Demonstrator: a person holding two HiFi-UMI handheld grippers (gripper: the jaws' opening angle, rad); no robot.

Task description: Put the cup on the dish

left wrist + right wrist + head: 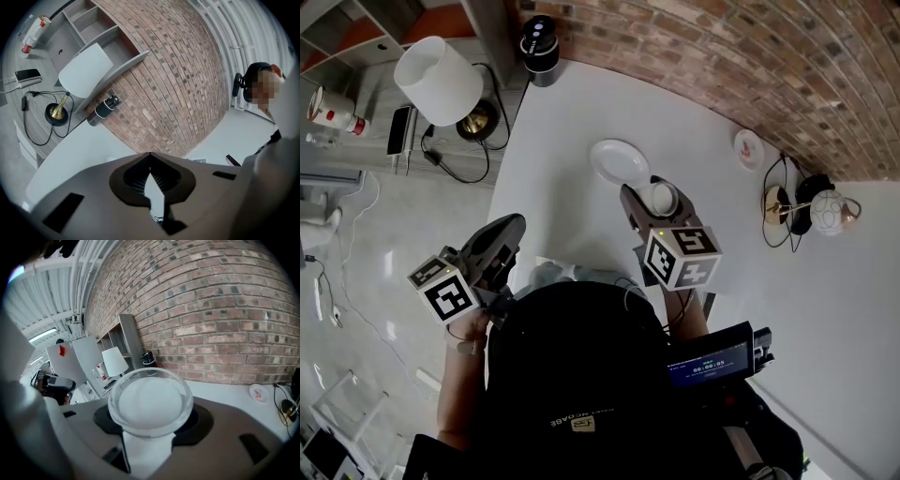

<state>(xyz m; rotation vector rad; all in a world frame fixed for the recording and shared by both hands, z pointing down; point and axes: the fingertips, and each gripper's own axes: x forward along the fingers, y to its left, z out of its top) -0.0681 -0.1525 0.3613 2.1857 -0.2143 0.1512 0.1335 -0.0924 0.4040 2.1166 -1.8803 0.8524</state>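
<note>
The right gripper (657, 206) pinches the cup (662, 196) between its jaws, above the white table (581, 122). In the head view the cup's mouth faces up, so I judge that its long axis is about upright. The dish (620, 161) lies flat on the table, just ahead of this gripper and a little to its left, near the cup but apart from it. The left gripper (508, 231) hangs well back, past the table's near edge, so the right hand is much the nearer to the dish. A smaller pink dish (749, 148) sits farther off to the right gripper's right.

In the left gripper view, the left gripper (150, 157) has its jaws pressed together at the tips with nothing between them. It points over the table (70, 154) toward the brick wall (173, 70). A lamp (86, 70) and a black cylinder (104, 108) stand far ahead to its left.

In the right gripper view, the right gripper (151, 419) clamps the cup (150, 401) low on its sides. The cup's rim fills the middle of this view and the dish does not show. The pink dish (257, 392) lies ahead to the right.

The coming move probably calls for a short carry ahead and slightly left, then a straight lowering onto the middle of the dish.
</note>
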